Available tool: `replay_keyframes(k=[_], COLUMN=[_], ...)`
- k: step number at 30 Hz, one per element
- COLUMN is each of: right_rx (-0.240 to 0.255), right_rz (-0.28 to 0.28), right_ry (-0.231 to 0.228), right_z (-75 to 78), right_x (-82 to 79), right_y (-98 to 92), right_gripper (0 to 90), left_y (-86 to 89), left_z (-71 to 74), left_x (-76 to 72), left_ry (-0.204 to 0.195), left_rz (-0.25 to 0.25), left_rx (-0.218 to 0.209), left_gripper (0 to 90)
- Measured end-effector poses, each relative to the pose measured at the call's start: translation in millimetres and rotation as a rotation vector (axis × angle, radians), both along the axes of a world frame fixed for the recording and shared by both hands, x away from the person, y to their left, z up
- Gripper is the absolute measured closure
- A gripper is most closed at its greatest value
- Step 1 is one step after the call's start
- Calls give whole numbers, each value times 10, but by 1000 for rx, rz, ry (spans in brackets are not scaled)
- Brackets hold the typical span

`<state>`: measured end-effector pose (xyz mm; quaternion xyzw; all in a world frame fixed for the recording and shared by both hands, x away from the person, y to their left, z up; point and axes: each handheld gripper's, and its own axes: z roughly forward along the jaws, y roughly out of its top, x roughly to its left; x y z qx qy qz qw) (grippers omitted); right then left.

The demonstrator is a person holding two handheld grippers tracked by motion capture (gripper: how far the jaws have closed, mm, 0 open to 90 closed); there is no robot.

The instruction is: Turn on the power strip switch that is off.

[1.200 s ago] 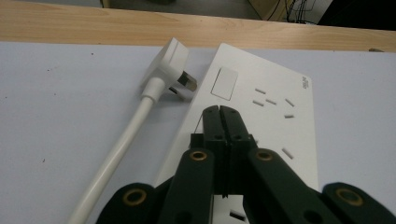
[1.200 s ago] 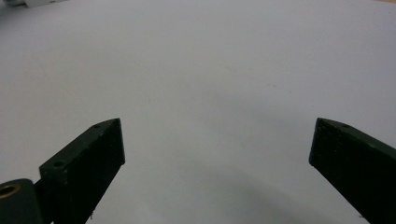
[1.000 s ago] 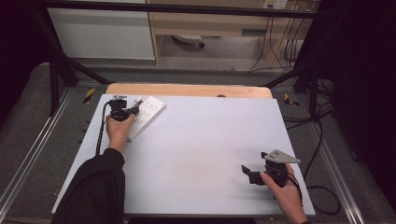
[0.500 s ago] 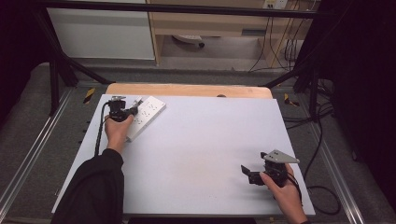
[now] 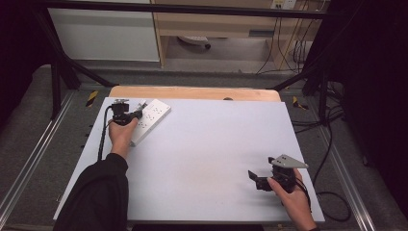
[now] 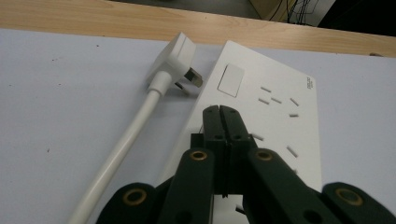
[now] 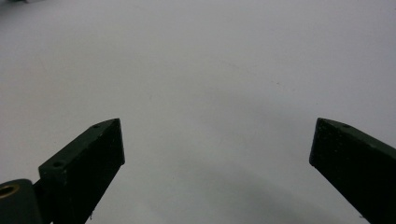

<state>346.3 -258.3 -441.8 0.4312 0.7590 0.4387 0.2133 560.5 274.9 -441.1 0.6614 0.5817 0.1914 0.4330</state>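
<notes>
The left gripper point(image 6: 220, 112) covers the near part of the power strip point(image 6: 275, 116). The white cable point(image 6: 121, 149) beside it is cut off at the bottom edge.

So from above: the counter point(image 5: 202, 159) has a pale top with a wooden strip along its 12 o'clock edge. A white power strip point(image 5: 150, 119) lies slanted up around 10 o'clock. The left tongs point(image 5: 136, 114) sit right over its near end, tips touching or just above it, can't tell which, with a black cable point(image 5: 102, 139) trailing back along the dark sleeve point(image 5: 98, 192). The right tongs point(image 5: 255, 178) are down at 5 o'clock, well apart from the strip, pointing toward 9 over bare counter.
</notes>
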Motion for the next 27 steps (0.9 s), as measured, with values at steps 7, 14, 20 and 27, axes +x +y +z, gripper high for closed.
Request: replay_keyframes(k=[7, 14, 20, 27], right_rx=[2, 1, 3, 3], right_rz=[-1, 1, 0, -1], right_ry=[2, 2, 4, 3], right_z=[-1, -5, -5, -4], right_x=[3, 9, 9, 7], right_y=[-2, 1, 0, 0], right_gripper=[37, 37, 37, 37], left_y=[12, 13, 16, 4], left_z=[-1, 0, 0, 1], left_x=[2, 4, 5, 2], left_ry=[7, 11, 12, 13], left_rz=[5, 5, 8, -2], left_rx=[-17, -23, -26, -30], left_gripper=[900, 900, 900, 900])
